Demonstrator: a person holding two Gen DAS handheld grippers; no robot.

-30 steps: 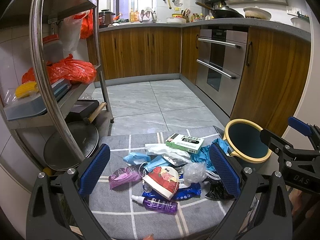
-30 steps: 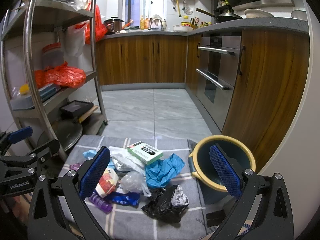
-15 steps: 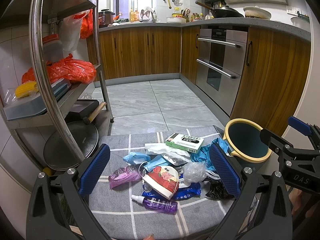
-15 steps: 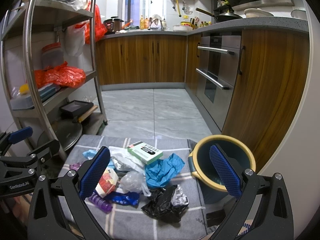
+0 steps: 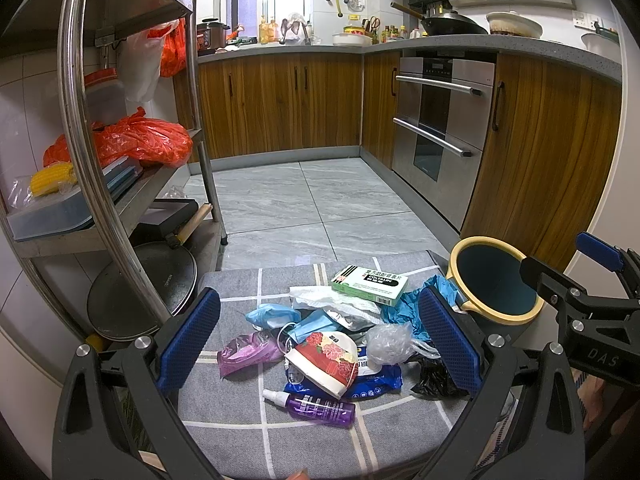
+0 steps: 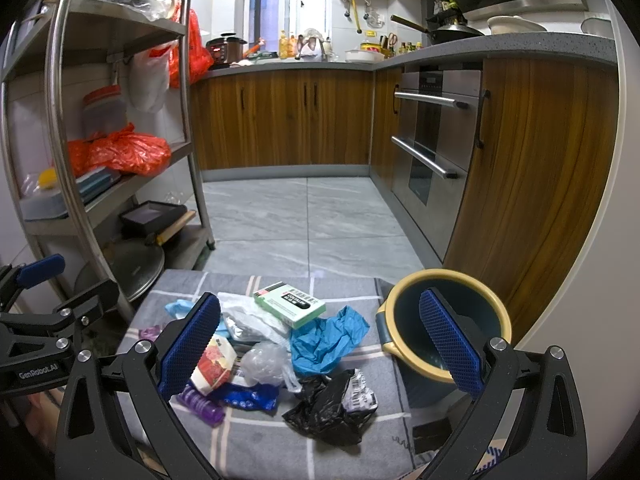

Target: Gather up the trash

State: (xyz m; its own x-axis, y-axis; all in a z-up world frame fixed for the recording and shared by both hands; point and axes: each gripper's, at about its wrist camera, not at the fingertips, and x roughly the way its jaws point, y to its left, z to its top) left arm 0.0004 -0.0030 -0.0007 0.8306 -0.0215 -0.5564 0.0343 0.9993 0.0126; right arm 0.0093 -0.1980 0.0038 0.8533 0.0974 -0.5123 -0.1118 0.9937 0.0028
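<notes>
Grey checked mat [image 5: 248, 436] carries the trash in one heap at its middle, with bare cloth along the near edge. Your left gripper [image 5: 318, 344] and right gripper [image 6: 320, 344] hover above it, both jaws spread wide and empty. Just past the mat's right edge stands the yellow-rimmed bin [image 6: 404, 292], beside the blue glove [image 6: 324, 344]. Open tiled floor [image 5: 304, 208] lies beyond.

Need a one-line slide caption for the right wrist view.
Open right gripper above trash pile on grey mat, yellow-rimmed bin alongside.
</notes>
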